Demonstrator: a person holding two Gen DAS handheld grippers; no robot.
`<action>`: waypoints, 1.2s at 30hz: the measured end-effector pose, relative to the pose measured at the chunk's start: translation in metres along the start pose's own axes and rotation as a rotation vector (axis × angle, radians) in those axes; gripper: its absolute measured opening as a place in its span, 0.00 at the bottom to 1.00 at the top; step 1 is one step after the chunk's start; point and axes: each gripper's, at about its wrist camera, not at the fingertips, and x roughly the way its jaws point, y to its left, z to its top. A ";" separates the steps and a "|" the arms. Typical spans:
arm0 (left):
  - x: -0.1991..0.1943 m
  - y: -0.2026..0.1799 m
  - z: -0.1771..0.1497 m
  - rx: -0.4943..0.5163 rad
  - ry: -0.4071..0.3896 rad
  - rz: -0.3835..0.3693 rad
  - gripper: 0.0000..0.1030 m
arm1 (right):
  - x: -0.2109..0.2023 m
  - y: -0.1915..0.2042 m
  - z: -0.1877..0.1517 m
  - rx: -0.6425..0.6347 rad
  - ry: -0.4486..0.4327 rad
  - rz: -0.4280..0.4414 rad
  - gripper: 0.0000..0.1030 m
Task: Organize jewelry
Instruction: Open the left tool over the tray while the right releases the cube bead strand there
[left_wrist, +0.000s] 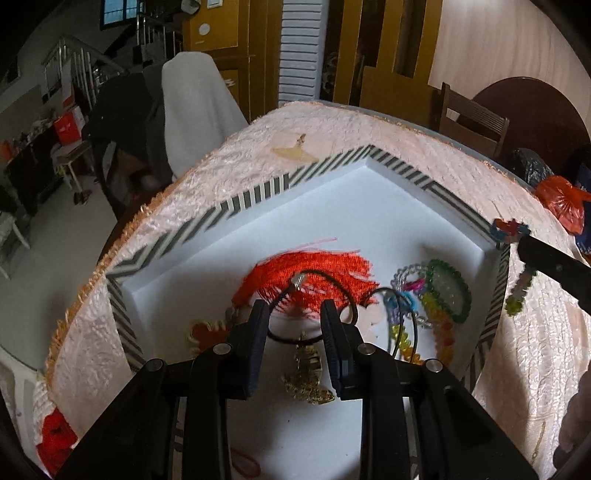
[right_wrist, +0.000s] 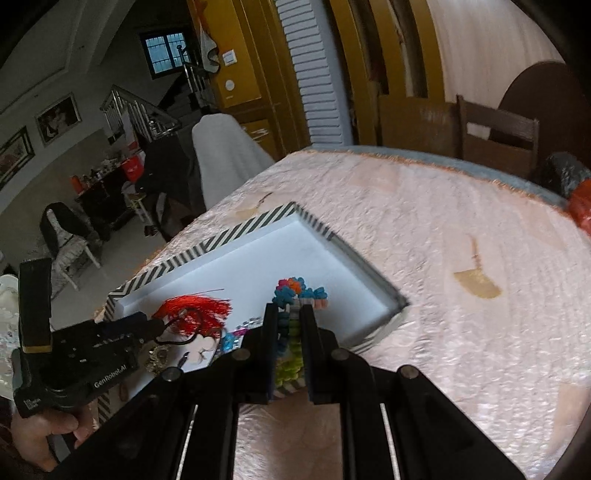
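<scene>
One white tray (left_wrist: 207, 258) with a striped rim, on one pink-covered worktop (left_wrist: 369, 133). In the tray: one red tassel (left_wrist: 314, 269), one black cord necklace (left_wrist: 332, 291) bearing one gold pendant (left_wrist: 306, 380), and one green beaded ring (left_wrist: 448, 291). One multicoloured bead strand (right_wrist: 291, 332) sits between the right tongs (right_wrist: 290, 314). Two tongs; left tongs (left_wrist: 293, 314).

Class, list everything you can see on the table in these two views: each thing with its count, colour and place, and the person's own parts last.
Tray: one, white, striped rim, on table.
Tassel: one, red, in tray.
Black cord necklace: one, gold pendant, in tray.
Bead bracelets: several, green, yellow, orange, clear, tray's right side.
Colourful bead strand: one, blue, green, yellow, in right gripper.
Tablecloth: one, pale pink.
Left gripper: open over necklace.
Right gripper: shut on strand.
Hand: one, holding left gripper.
</scene>
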 end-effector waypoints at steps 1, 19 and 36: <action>0.002 -0.002 -0.002 0.001 0.005 -0.003 0.45 | 0.005 0.000 -0.002 0.003 0.006 0.008 0.11; 0.012 -0.008 -0.007 0.016 0.062 0.001 0.46 | 0.066 0.015 -0.018 -0.001 0.111 0.035 0.11; 0.007 -0.034 0.000 -0.009 0.040 -0.121 0.49 | 0.022 0.009 -0.013 -0.009 0.053 0.018 0.28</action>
